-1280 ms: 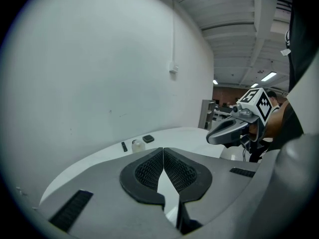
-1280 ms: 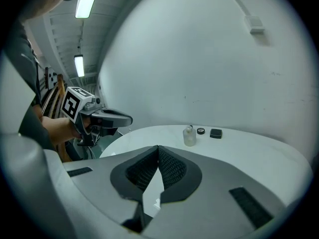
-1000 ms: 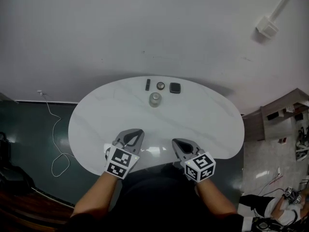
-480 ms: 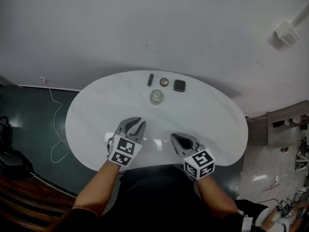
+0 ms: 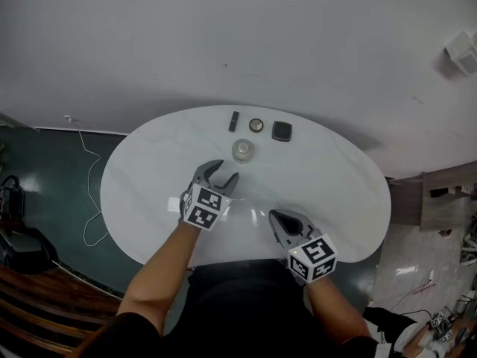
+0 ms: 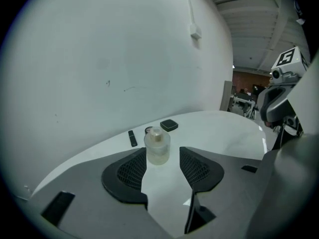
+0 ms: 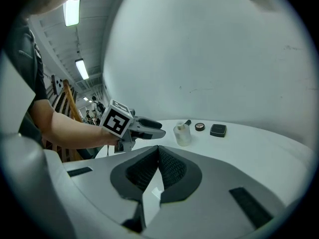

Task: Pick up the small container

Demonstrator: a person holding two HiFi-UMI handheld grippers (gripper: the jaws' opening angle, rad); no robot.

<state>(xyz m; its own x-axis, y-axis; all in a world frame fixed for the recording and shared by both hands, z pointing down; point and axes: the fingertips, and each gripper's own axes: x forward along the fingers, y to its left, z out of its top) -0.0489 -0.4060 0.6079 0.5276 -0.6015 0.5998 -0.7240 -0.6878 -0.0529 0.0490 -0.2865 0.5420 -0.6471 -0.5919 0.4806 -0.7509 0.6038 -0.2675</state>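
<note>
The small container (image 5: 241, 151), a clear round jar with a pale lid, stands upright on the white oval table (image 5: 335, 185) toward its far side. My left gripper (image 5: 223, 174) is just short of it; its jaws are opening and nothing is between the pads. In the left gripper view the container (image 6: 157, 146) stands just beyond the left gripper's (image 6: 163, 158) tips, centred in the gap. My right gripper (image 5: 279, 218) hovers near the table's front edge with its jaws together. From the right gripper (image 7: 158, 156) view, the container (image 7: 182, 134) is ahead, with the left gripper (image 7: 149, 128) beside it.
Behind the container lie a black stick-shaped item (image 5: 233, 121), a round compact (image 5: 256, 125) and a black square case (image 5: 282, 131), close to the white wall. A cable (image 5: 88, 192) trails on the dark floor at the left. The person's body is at the table's near edge.
My left gripper has moved forward across the table toward the container, and its jaws have gone from shut to open. The right gripper has barely shifted.
</note>
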